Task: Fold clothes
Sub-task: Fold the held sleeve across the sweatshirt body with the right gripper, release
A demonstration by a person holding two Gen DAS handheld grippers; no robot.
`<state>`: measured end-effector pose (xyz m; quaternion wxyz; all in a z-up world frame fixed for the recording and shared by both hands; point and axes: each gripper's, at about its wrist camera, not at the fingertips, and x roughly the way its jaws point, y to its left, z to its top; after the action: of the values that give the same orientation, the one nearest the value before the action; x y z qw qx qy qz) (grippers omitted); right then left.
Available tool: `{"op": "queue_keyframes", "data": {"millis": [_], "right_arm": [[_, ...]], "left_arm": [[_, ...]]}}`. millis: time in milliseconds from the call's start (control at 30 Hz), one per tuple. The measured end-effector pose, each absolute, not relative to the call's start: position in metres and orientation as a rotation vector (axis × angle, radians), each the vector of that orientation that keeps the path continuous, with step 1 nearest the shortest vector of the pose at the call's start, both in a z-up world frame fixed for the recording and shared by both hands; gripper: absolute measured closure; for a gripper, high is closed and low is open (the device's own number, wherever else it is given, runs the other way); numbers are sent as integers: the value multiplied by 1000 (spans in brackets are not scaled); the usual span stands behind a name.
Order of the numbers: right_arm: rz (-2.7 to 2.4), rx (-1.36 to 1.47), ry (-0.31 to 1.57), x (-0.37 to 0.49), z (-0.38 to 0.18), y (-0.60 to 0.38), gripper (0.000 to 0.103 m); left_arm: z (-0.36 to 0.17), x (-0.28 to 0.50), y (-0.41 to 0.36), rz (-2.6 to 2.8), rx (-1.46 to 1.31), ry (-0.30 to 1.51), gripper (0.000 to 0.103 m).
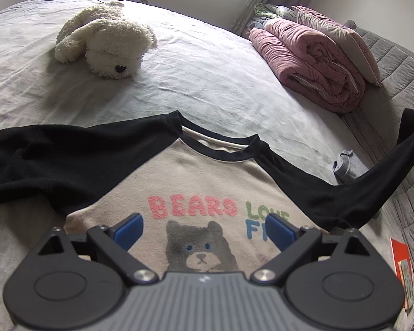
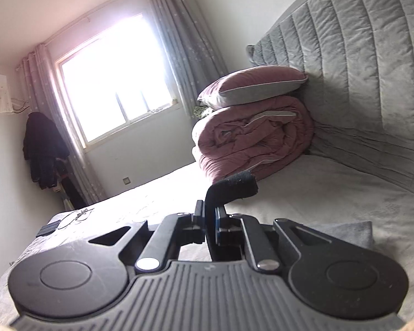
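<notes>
Lying chest-up on the grey bed sheet [image 1: 207,82], the beige shirt [image 1: 185,171] with its bear print is spread flat so that the sleeves can be folded in over the body. Its left black sleeve [image 1: 55,160] rests slack on the sheet, while the right black sleeve [image 1: 372,187] rises off the bed toward the upper right, pulled taut; that lift suits carrying it across the chest. The right gripper [image 2: 211,220] is pinched tight on that sleeve's cuff [image 2: 231,189], which curls out above its closed tongs, and it points nearly level toward the pink rolled quilt [image 2: 251,140] and headboard [image 2: 358,69]. The left gripper [image 1: 204,229] hangs tilted down over the bear, tongs spread wide and holding nothing, probably not touching the cloth, though the view is too steep to be sure. A plush dog [image 1: 105,38] lies well apart.
</notes>
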<state>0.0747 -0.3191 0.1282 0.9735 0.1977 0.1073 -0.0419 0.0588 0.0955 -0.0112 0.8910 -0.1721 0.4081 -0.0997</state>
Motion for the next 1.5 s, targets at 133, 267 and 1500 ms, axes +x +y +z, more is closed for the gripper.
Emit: {"op": "queue_keyframes", "data": {"millis": [133,267,1500], "right_arm": [[6,387,236,86,130,-281,94],[106,387,276,98,123,-242,94],[412,223,745,24,-41,-136,60]], "left_arm": [[-7,61,107,-195,-388,843,8],[-8,64,118,-183,-426,849,6],[-64,78,133,-183,-655,920,14]]}}
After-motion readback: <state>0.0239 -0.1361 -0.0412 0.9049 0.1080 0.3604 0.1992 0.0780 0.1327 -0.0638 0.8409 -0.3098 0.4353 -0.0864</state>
